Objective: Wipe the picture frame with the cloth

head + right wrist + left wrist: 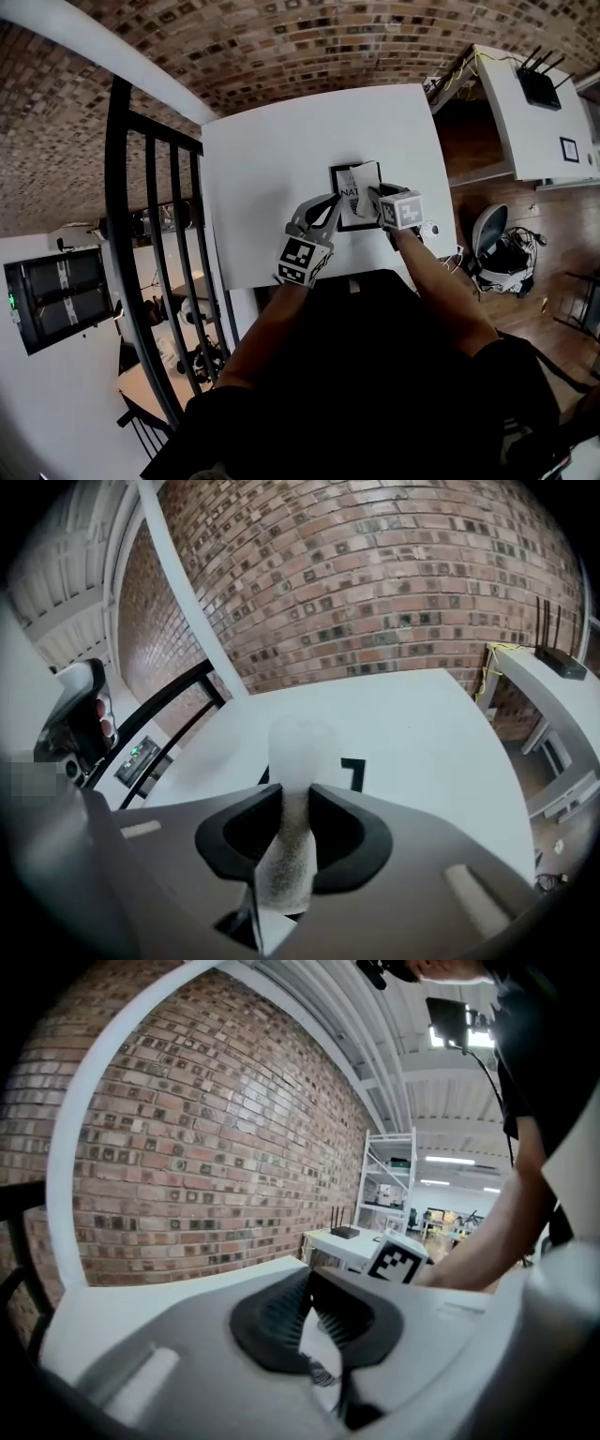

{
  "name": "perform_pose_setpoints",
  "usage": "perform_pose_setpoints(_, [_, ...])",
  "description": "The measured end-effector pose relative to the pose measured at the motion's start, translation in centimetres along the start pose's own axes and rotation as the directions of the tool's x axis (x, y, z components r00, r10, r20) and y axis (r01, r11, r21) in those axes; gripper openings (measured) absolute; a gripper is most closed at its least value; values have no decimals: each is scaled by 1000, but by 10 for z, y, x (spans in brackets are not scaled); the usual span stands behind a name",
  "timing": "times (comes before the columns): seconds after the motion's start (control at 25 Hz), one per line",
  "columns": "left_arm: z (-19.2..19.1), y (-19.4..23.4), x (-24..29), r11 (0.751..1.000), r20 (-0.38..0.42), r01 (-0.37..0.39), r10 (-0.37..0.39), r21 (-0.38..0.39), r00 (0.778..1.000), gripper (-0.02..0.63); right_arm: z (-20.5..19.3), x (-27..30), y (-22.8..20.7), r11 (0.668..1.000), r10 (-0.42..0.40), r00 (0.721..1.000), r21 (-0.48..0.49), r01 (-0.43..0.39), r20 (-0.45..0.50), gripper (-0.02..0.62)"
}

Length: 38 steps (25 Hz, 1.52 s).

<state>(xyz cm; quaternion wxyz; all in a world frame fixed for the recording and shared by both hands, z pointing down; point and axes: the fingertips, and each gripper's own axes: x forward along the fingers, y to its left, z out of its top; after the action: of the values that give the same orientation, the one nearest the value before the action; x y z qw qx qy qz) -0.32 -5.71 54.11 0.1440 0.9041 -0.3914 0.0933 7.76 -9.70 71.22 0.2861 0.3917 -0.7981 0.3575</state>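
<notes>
Our right gripper (298, 829) pinched tight on the white cloth (296, 761), our left gripper (309, 1321) closed on the picture frame (336, 195) at its left edge, cloth over the frame's face, frame on the white table (272, 150), brick wall (375, 574) beyond.

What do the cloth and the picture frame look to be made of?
The cloth: white soft fabric, matte; its fuzzy, speckled nap suggests microfibre or fleece. The picture frame: thin black moulding, matte; plastic or painted wood, too small to tell.
</notes>
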Motion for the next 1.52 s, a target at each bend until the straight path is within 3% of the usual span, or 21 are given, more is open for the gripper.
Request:
perform_pose_setpoints(0.32, [-28,9,-15,999,-56,-32,31,-21,998,2,3,8,86,991,79,995,-100,-85,-63,89])
perform_pose_setpoints(0.64, [-33,11,-22,999,-63,-24,21,-33,998,2,-23,11,105,995,89,981,-30,-95,-175,91])
perform_pose_setpoints(0.8, [-33,12,-19,999,-67,-9,6,-34,998,2,-50,29,96,996,83,973,-11,-87,-213,92])
perform_pose_setpoints(0.96, [-39,10,-14,999,-78,11,-14,-36,997,2,-40,8,89,999,34,983,-13,-37,-182,92])
perform_pose_setpoints(1.24, [-39,2,3,998,-86,54,-57,-35,995,2,-62,18,28,997,-66,982,-37,61,-179,92])
perform_pose_setpoints(1.52, [-43,-2,9,995,-101,90,-94,-36,990,2,-74,-4,-26,985,-150,972,52,162,-182,92])
